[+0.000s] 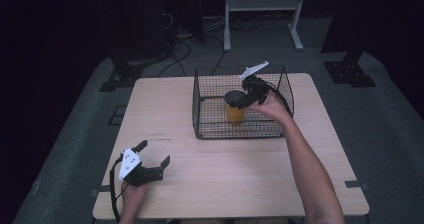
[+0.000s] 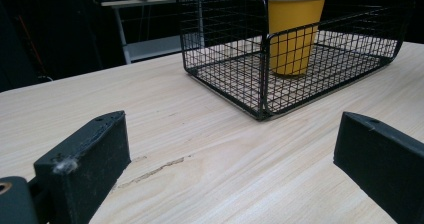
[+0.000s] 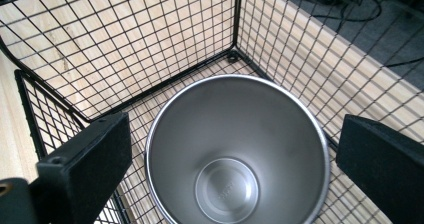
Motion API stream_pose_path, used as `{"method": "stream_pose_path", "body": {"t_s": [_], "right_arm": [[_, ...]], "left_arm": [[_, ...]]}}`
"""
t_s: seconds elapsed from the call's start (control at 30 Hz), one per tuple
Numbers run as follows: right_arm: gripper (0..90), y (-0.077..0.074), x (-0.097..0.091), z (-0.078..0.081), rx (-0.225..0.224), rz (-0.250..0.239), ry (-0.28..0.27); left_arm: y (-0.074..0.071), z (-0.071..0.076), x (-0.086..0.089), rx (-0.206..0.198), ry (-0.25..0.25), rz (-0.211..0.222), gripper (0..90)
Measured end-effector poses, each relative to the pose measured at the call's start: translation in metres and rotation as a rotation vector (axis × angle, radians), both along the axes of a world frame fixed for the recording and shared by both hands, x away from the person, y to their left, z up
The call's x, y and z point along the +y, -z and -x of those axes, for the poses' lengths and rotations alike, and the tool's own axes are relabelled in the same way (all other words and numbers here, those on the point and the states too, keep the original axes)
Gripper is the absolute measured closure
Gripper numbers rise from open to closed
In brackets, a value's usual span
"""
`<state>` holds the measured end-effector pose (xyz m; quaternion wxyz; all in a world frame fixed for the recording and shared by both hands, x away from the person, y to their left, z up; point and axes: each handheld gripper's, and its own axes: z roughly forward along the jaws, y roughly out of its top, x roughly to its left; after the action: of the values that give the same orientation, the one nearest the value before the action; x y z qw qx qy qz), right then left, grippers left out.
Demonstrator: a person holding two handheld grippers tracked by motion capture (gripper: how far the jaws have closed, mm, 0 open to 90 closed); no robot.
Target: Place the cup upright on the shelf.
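A yellow cup [image 1: 234, 112] is seen standing upright inside a black wire basket [image 1: 210, 130] on the far half of a wooden table [image 1: 240, 169]. The cup is placed on the basket floor, roughly mid-basket, nearer the front wall in the high view. Its inside is bare metal, as shown in the right gripper view, where the cup [image 3: 235, 154] is looked into from straight above.

The right gripper [image 1: 247, 95] is held over the cup's mouth, inside the basket's open top. Its jaws are spread wide, one on each side of the rim, and nothing is gripped; contact with the cup cannot be made out. The right hand [image 1: 272, 105] is seen just behind it, with the forearm crossing the basket's front-right corner.

The left gripper [image 1: 155, 156] is held low over the near-left part of the table, well apart from the basket. Its jaws are also spread wide with nothing between them, only bare tabletop. In the left gripper view the basket [image 2: 235, 91] and the cup [image 2: 292, 34] are seen farther off, beyond the jaws. A scratch [image 2: 152, 171] is visible on the tabletop between the jaws.
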<state>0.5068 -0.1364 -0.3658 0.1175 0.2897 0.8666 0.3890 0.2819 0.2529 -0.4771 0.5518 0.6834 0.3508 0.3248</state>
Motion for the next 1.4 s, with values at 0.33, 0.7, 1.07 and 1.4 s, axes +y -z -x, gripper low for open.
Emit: {"method": "stream_pose_path", "body": {"t_s": [0.33,0.7,1.07,1.4], "right_arm": [[1.2,-0.016,-0.016,0.011,-0.035,-0.055,0.011],[1.6,-0.021,-0.038,0.037,-0.024,-0.089,0.016],[1.6,-0.015,-0.055,0.057,0.017,-0.133,0.029],[1.6,-0.015,-0.066,0.073,0.024,-0.154,0.023]], "left_arm": [[0.000,0.000,0.000,-0.001,-0.001,-0.001,0.8],[0.000,0.000,-0.001,0.000,0.001,-0.008,0.8],[0.000,0.001,-0.001,0.001,-0.001,-0.010,0.8],[0.000,0.001,-0.001,0.001,-0.001,-0.008,0.8]]}}
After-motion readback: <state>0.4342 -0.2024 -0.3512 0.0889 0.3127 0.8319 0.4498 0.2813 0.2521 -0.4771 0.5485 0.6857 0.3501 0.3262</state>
